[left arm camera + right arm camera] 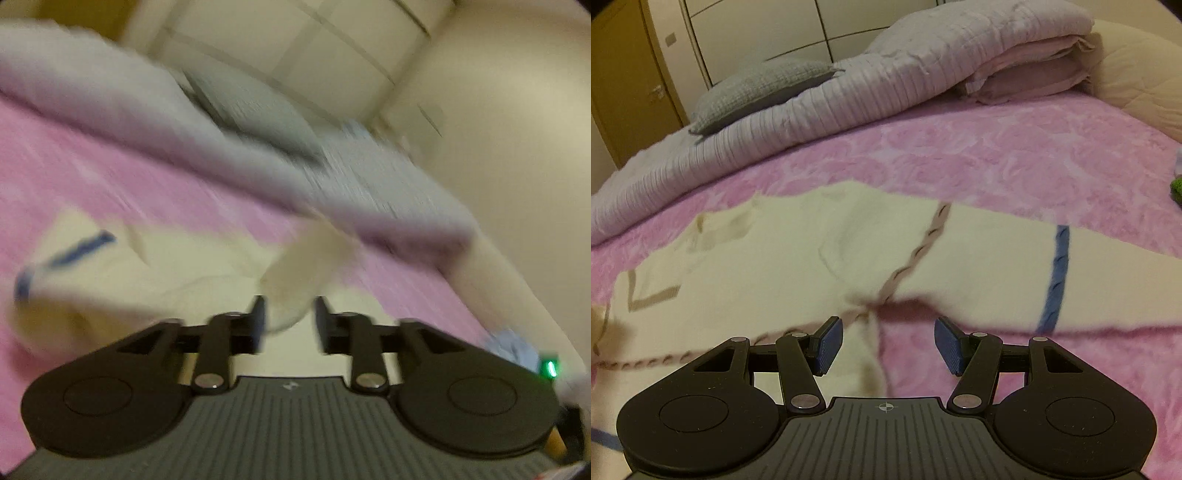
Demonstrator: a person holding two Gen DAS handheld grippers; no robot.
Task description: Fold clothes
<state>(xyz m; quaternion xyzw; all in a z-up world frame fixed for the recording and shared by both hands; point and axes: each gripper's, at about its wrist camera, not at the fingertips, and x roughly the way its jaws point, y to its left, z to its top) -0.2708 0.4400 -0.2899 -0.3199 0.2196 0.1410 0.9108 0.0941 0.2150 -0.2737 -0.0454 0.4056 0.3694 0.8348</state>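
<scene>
Pink bedspread [997, 155] bears a cream sweater [775, 258]; only the left tool [290, 317] shows cloth between its jaws.

one cream sweater [798, 254], apparently two pillows [757, 90]

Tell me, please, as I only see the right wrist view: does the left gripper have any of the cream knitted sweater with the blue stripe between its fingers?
Observer: Yes, a raised fold of the cream knitted sweater stands between the fingers of the left gripper.
Operator: Thank you. Is it clamped?
Observer: I cannot tell through the blur. The fold lies against one finger, and there seems to be a thin gap at the other.
</scene>
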